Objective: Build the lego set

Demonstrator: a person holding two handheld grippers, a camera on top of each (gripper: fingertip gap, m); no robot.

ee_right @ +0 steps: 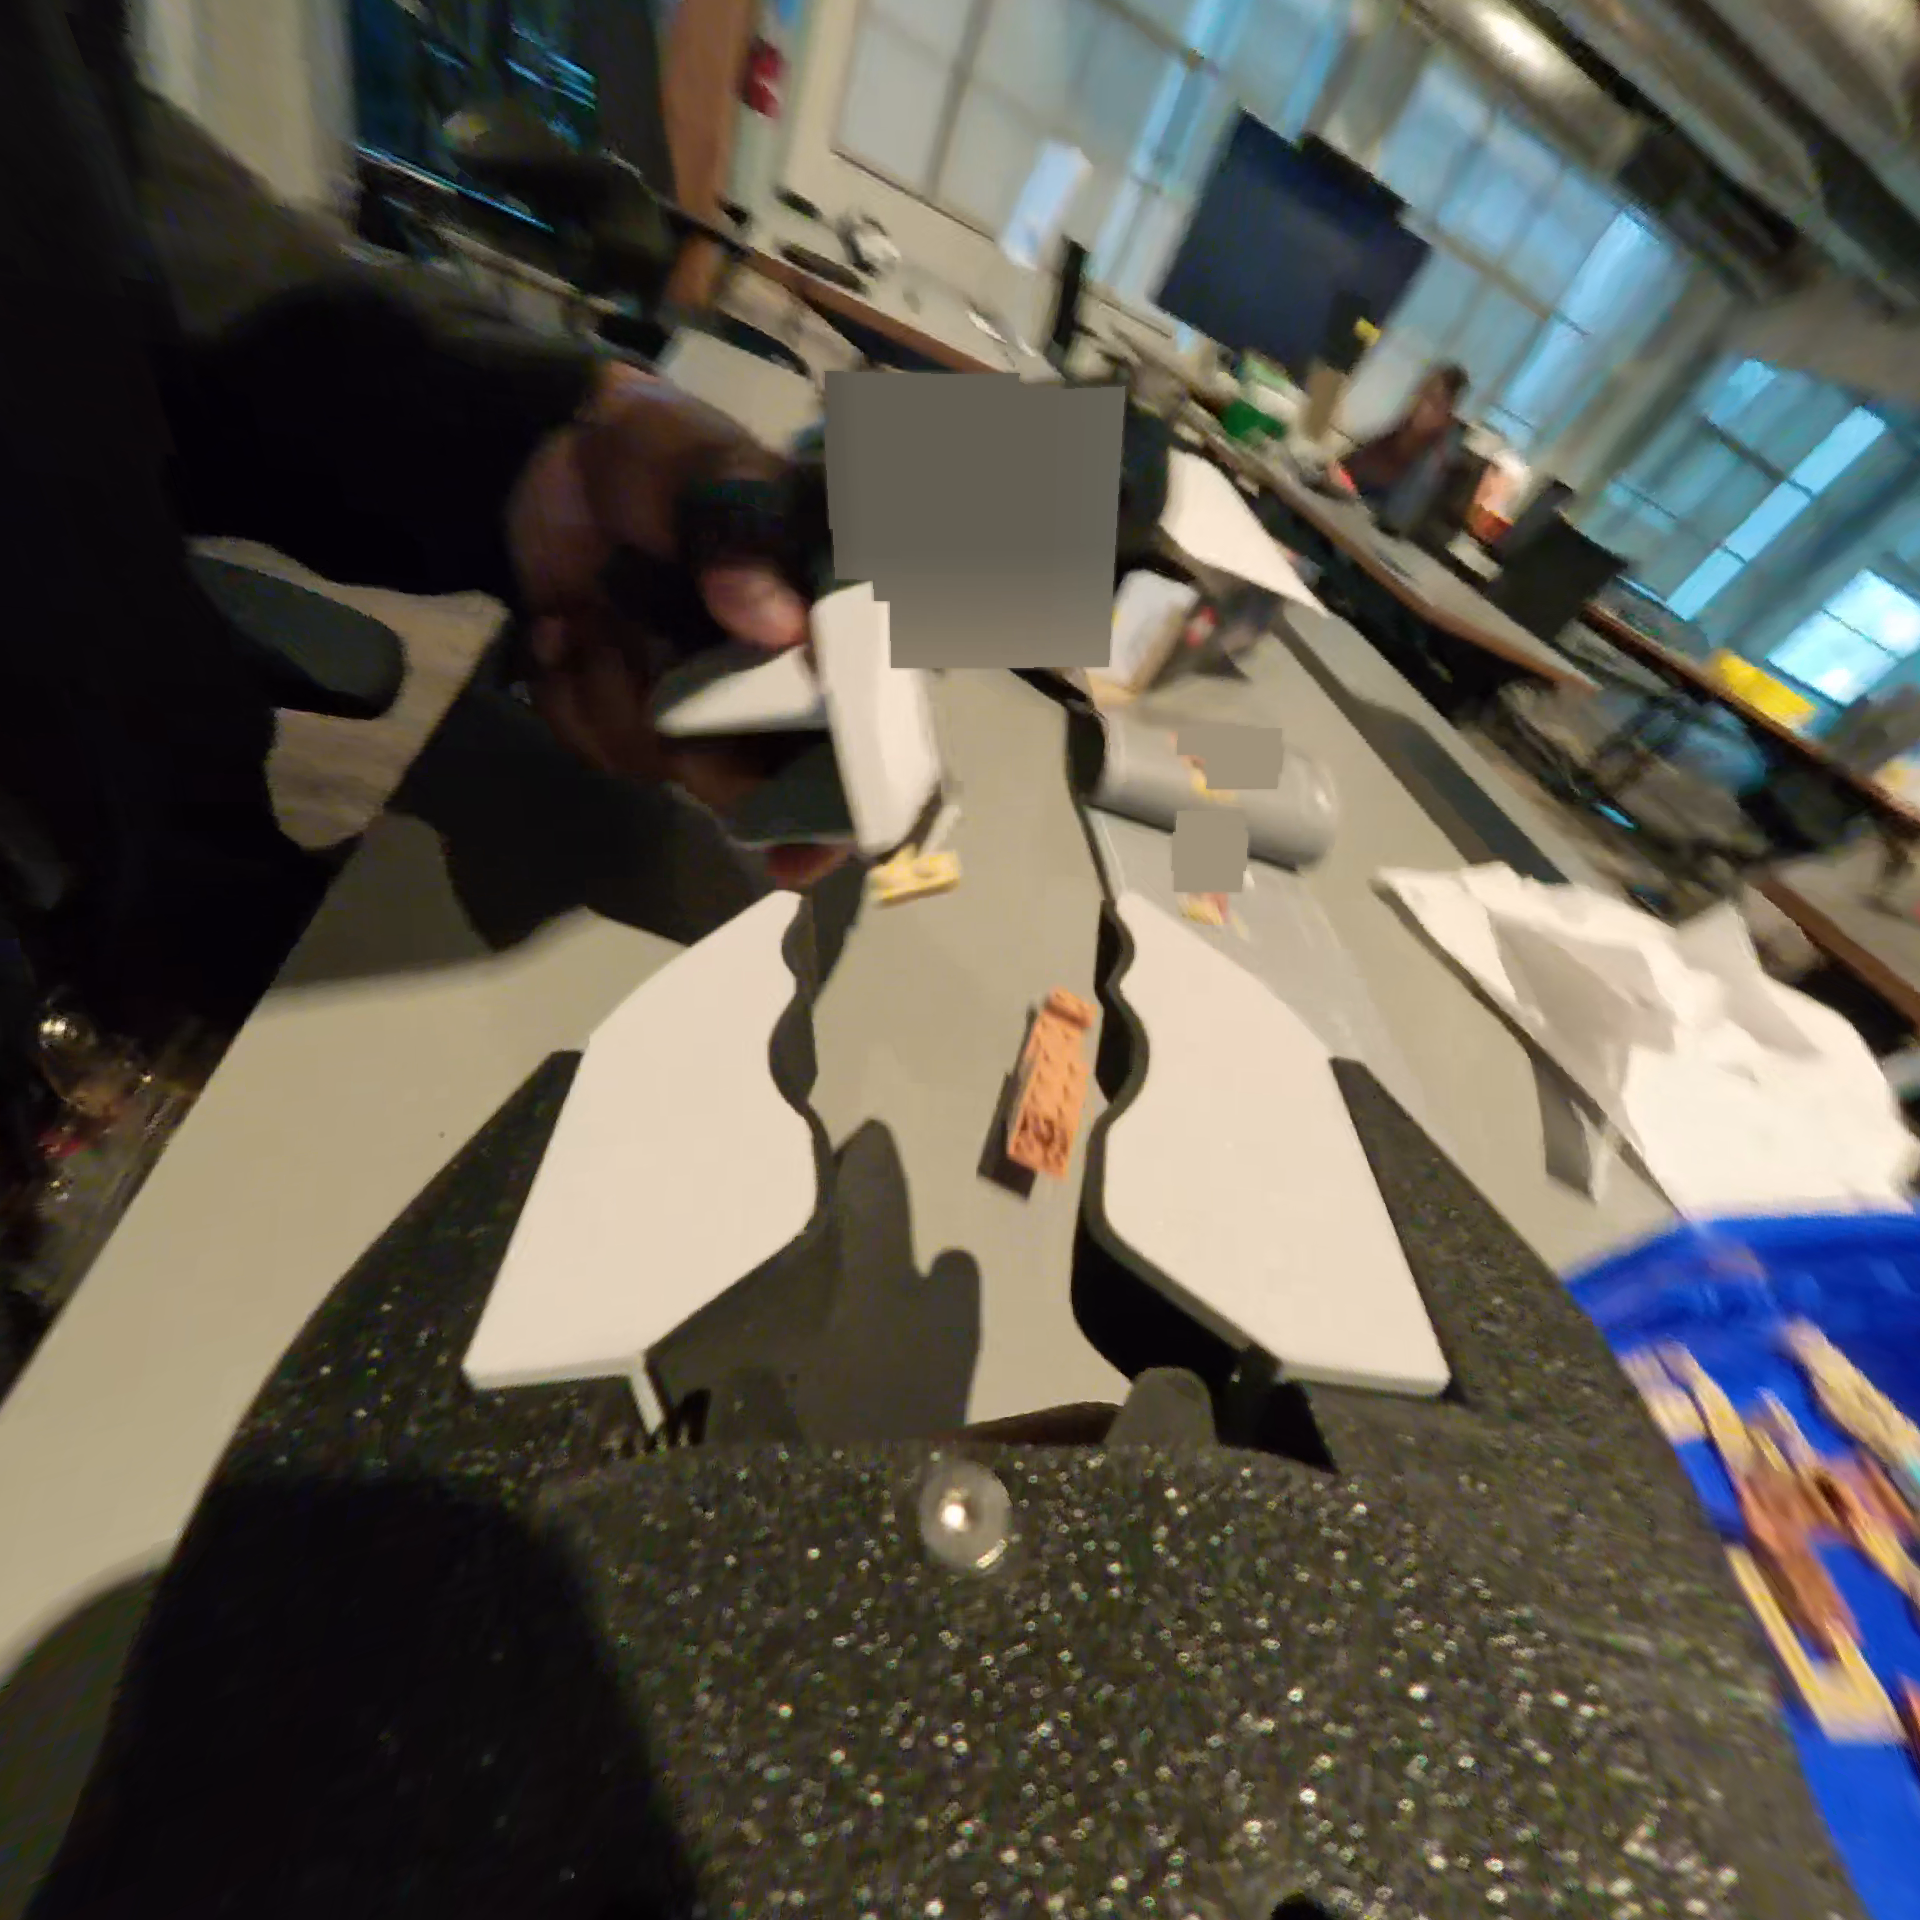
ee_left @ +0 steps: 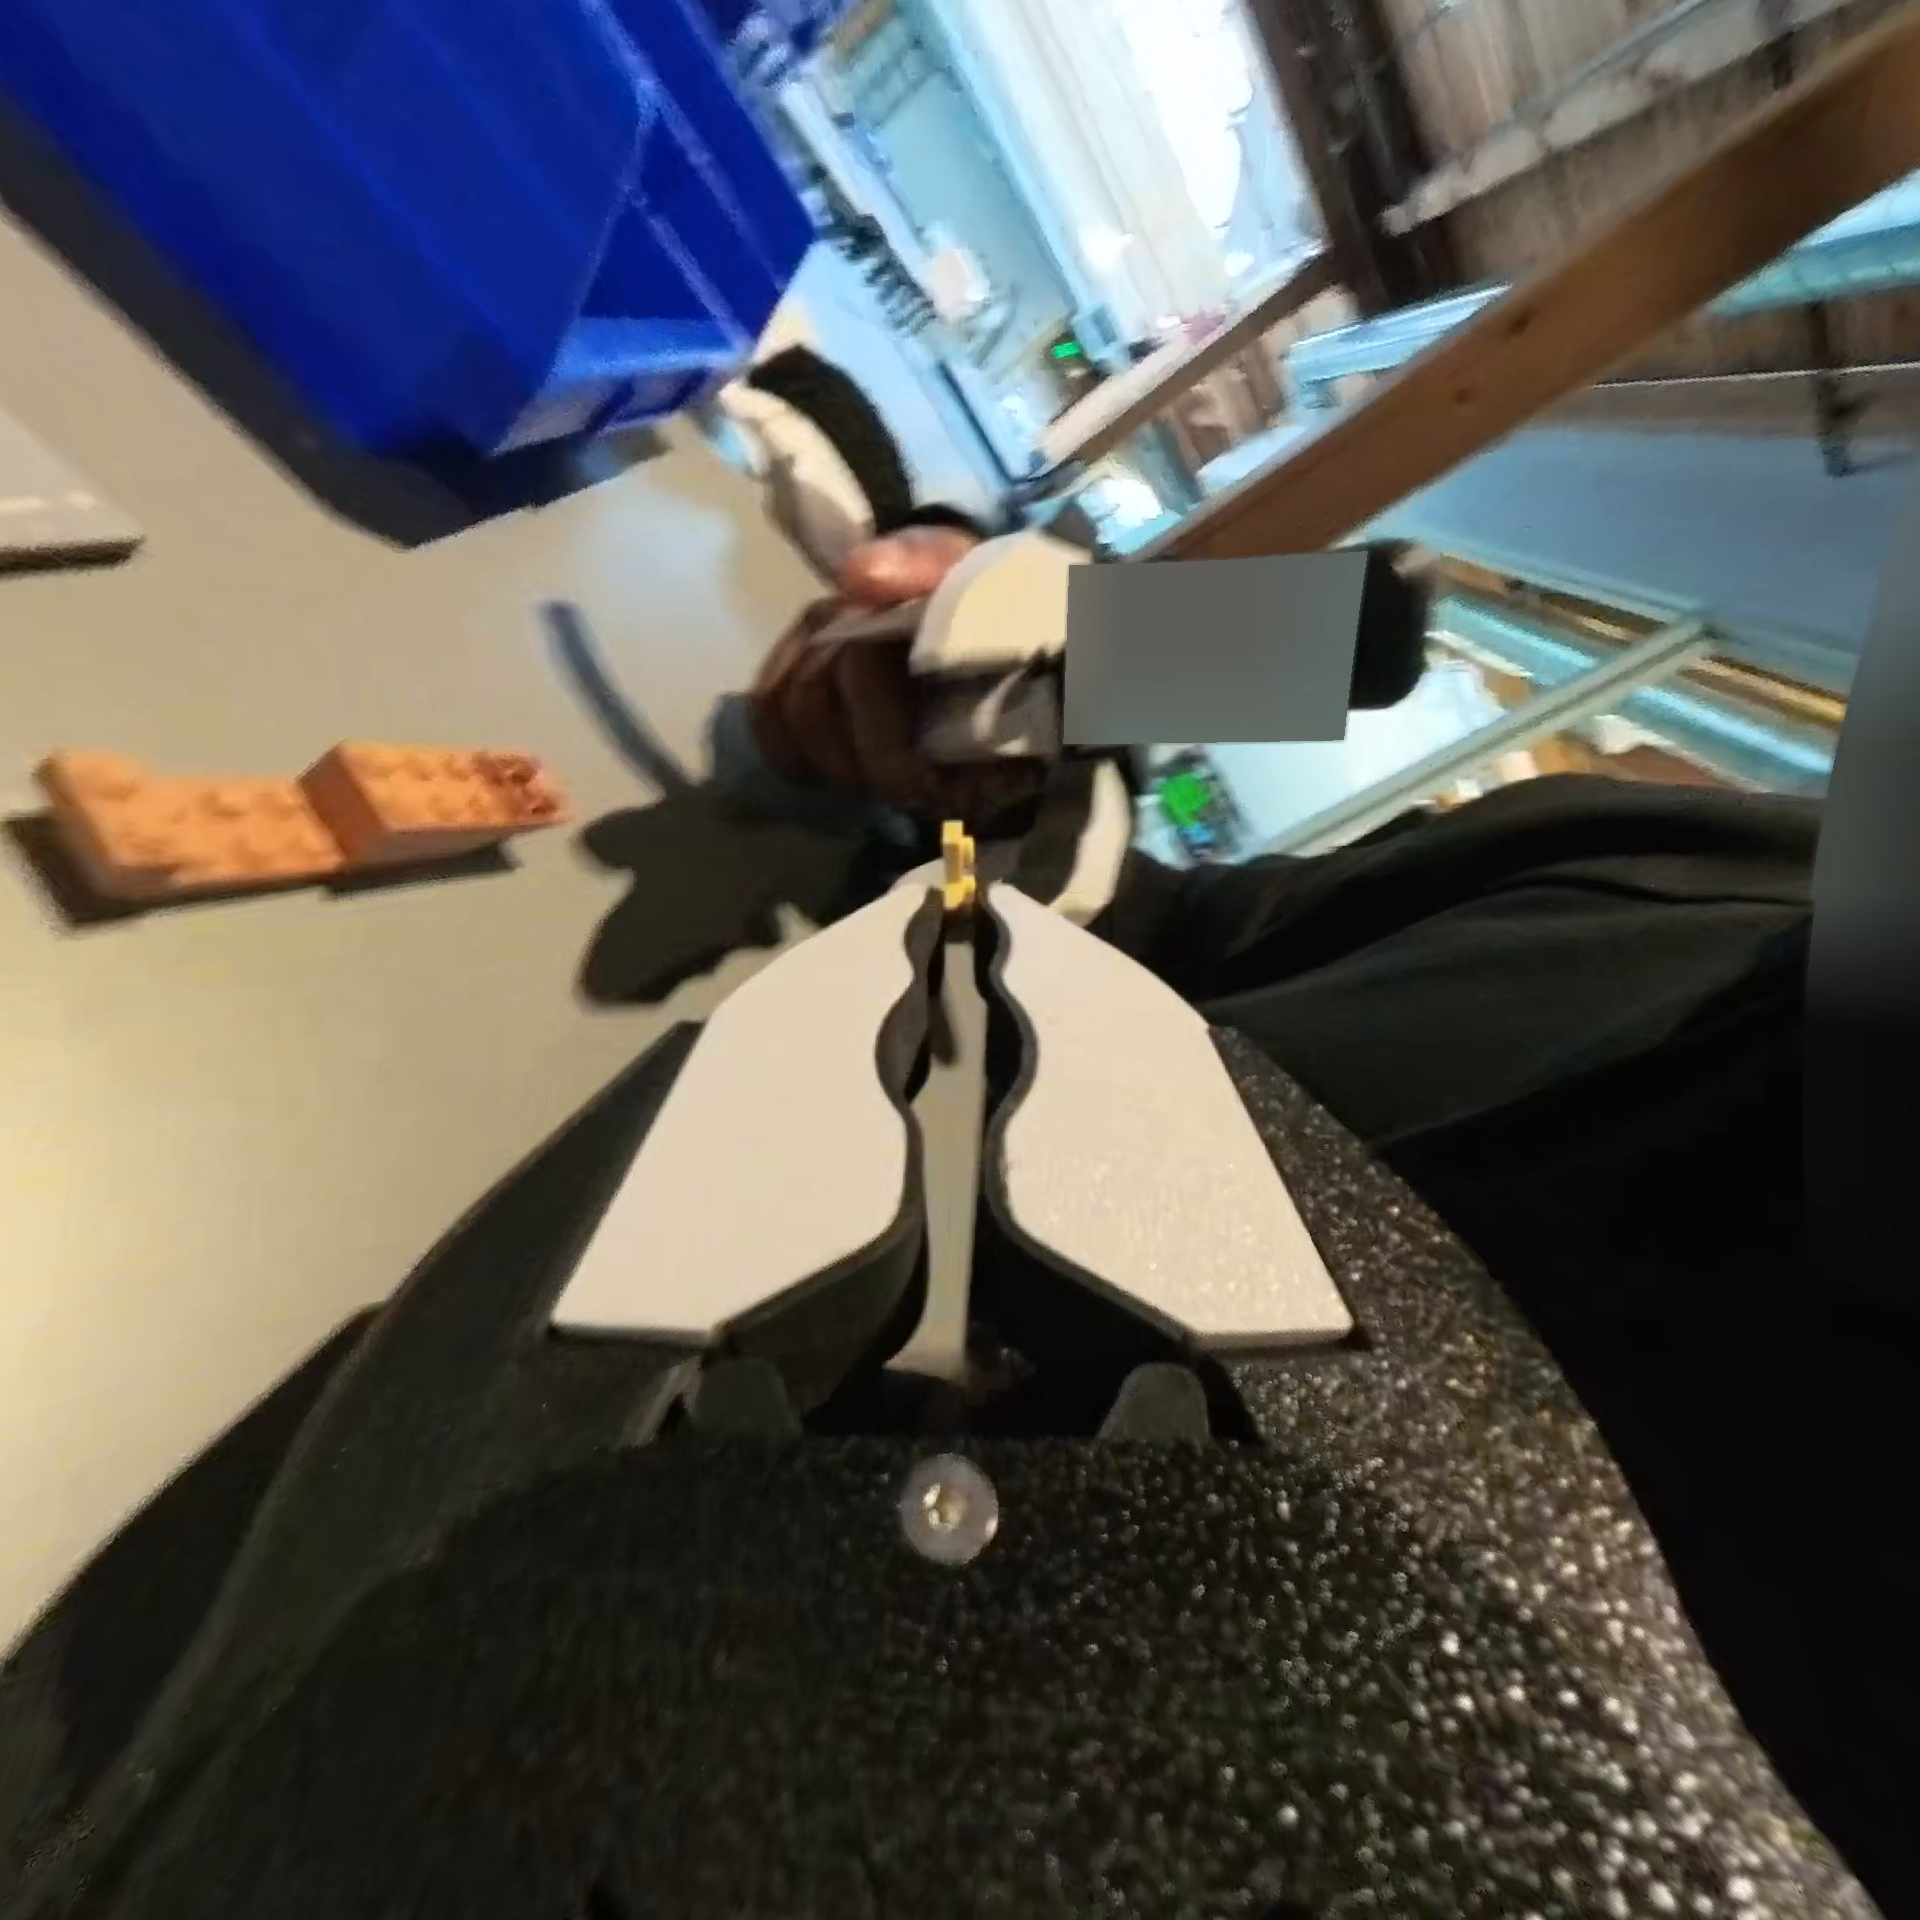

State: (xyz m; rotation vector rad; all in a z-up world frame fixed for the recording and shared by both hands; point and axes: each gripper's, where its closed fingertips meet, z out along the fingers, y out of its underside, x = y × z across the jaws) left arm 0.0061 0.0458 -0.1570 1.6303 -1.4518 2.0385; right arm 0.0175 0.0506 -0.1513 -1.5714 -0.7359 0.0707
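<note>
We hold a small yellow piece (ee_left: 957,871) pinched at the very tips of our left gripper (ee_left: 958,902); its jaws are closed on it, and only a sliver pokes out past them. Our right gripper (ee_right: 951,925) is spread wide and carries nothing.

The relation that matters is between the open right jaws and the brown lego assembly (ee_right: 1047,1091) lying flat on the grey table (ee_right: 914,1039). In the right wrist view it sits inside the gap between the fingers, close to the right-hand one, with its long axis running near to far, roughly along the fingers. In the left wrist view the same assembly (ee_left: 301,816) lies well off to the left of the held piece, apart from it. So we judge the right gripper nearer to the assembly, and closing across its short width looks the natural grasp.

A tan plate (ee_right: 914,871) lies farther off, just below the left gripper as seen there. A blue box (ee_right: 1756,1392) stands at the near right.
</note>
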